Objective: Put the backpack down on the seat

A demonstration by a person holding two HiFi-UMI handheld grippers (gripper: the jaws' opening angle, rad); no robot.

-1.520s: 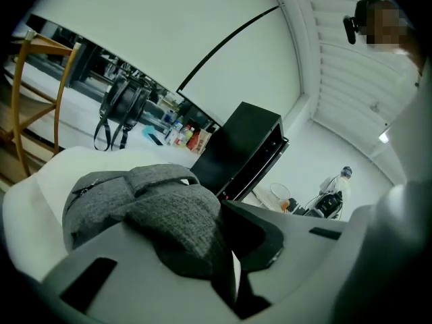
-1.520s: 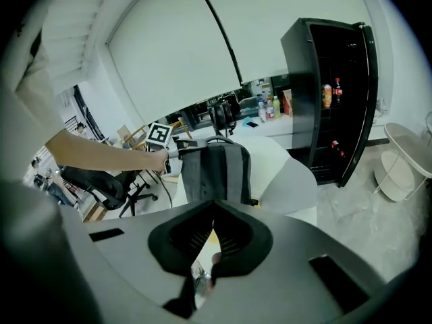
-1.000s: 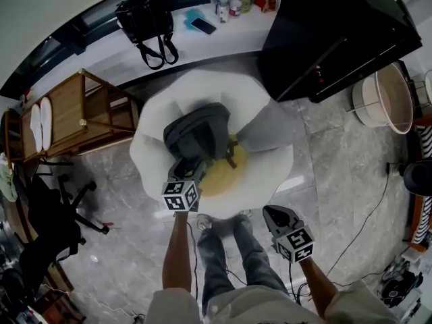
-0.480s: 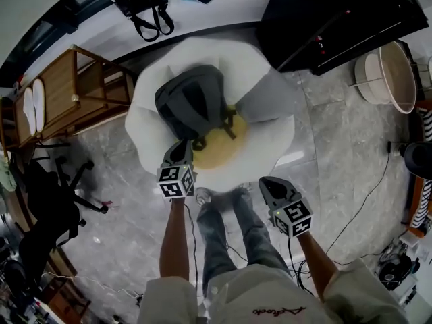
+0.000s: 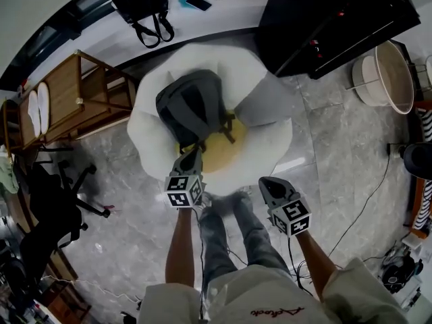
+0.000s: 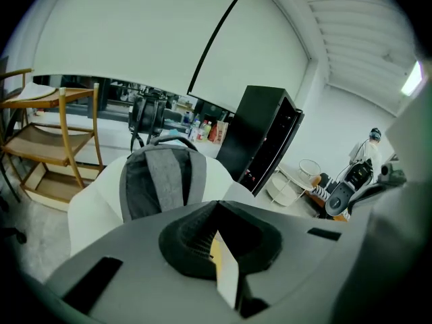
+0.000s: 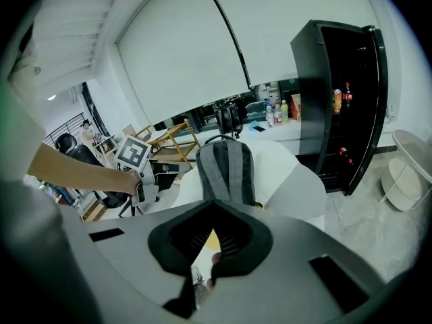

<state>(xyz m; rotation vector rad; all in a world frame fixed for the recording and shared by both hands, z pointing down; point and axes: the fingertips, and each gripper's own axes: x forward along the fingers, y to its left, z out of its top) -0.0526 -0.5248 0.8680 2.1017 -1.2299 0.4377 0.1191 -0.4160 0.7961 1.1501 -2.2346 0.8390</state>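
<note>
A grey backpack (image 5: 192, 110) lies on the white petal-shaped seat (image 5: 270, 123), its straps trailing onto the yellow middle cushion. My left gripper (image 5: 194, 152) hovers just in front of the pack's lower end, shut, with nothing between its jaws. My right gripper (image 5: 264, 183) hangs further back at the seat's front edge, also shut and empty. The left gripper view shows the backpack (image 6: 162, 181) upright against the seat (image 6: 91, 201) beyond the closed gripper (image 6: 216, 204). From the right gripper (image 7: 212, 208) I see the backpack (image 7: 228, 171) and the left gripper (image 7: 135, 155) beside it.
A tall black cabinet (image 5: 337, 25) stands right of the seat. Behind the seat, a black handbag (image 5: 138, 5) sits on a white counter. A wooden shelf (image 5: 74, 106) and an office chair (image 5: 54, 208) are at the left, a round white rack (image 5: 388, 90) at the right.
My left gripper has drawn back a little from the backpack's lower end and its jaws have shut. The backpack stays on the seat. The right gripper has barely moved.
</note>
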